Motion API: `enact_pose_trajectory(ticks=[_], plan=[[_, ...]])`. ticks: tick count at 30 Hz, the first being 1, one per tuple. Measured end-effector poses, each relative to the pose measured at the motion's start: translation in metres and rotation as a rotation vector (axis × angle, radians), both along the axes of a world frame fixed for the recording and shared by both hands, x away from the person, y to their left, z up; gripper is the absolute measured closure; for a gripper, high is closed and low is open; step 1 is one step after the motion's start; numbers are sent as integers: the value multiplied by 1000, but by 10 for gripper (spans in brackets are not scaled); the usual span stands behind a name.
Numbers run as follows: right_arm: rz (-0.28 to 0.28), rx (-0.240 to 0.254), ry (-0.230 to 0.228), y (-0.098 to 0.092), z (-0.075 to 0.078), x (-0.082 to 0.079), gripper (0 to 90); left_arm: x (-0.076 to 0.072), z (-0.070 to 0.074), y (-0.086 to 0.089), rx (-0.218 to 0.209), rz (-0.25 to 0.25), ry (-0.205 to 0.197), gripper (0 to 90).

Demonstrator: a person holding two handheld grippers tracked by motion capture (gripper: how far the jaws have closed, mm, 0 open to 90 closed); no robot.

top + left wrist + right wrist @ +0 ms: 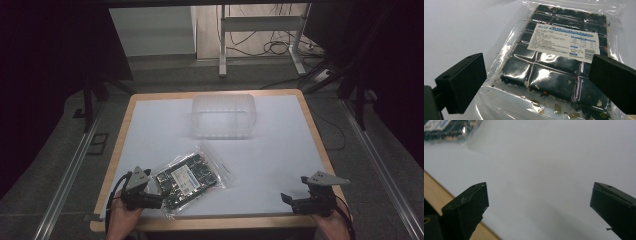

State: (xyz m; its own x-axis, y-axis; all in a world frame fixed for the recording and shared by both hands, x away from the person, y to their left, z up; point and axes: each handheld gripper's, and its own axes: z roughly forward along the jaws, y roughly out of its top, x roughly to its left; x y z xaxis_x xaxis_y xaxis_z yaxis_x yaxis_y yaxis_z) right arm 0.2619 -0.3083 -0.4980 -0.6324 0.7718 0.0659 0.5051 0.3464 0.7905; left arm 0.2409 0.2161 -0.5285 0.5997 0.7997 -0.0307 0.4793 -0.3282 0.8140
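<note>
The clear plastic bag [192,176] lies flat near the front left corner of the table [280,150], and the left gripper [159,196] is right at its near edge with its jaws spread wide, pinching nothing. The bag looks slick and shiny, so I think the jaws could slide off it if they close on too little of the thin edge. The bag is soft and floppy too, so it may bend and sag when it is lifted from one end, and the dark stuff inside could break. Inside are flat, dark squares [541,75] set in rows like a chocolate bar, with little crumbs loose in the bag. A white paper label [564,42] with small print sits on top. The bag lies close to the front edge of the table, so a push the wrong way might knock it off. The right gripper [291,198] is near the front right corner, well apart from the bag, with its jaws spread wide and nothing between them. A see-through plastic tub [223,116] with rounded corners and ribbed sides stands near the back edge. The table top is smooth and white with a light wood rim.
</note>
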Motion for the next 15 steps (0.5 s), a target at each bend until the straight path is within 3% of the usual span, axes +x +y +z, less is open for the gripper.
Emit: enact_pose_trajectory(ticks=[3, 7, 8, 11, 15], plan=[[-1, 23, -2, 3, -1, 2, 4, -1, 0, 0, -13, -12, 1, 11], [24, -23, 7, 9, -4, 2, 5, -3, 1, 1, -32, -30, -16, 6], [31, -42, 20, 10, -5, 2, 7, -3, 1, 1, -29, -38, -21, 2], [34, -29, 46, 9, -6, 4, 10, -4, 0, -1, -8, -49, -31, 1], [35, -19, 44, 7, -6, 6, 11, -5, -1, -1, -5, -49, -22, 1]])
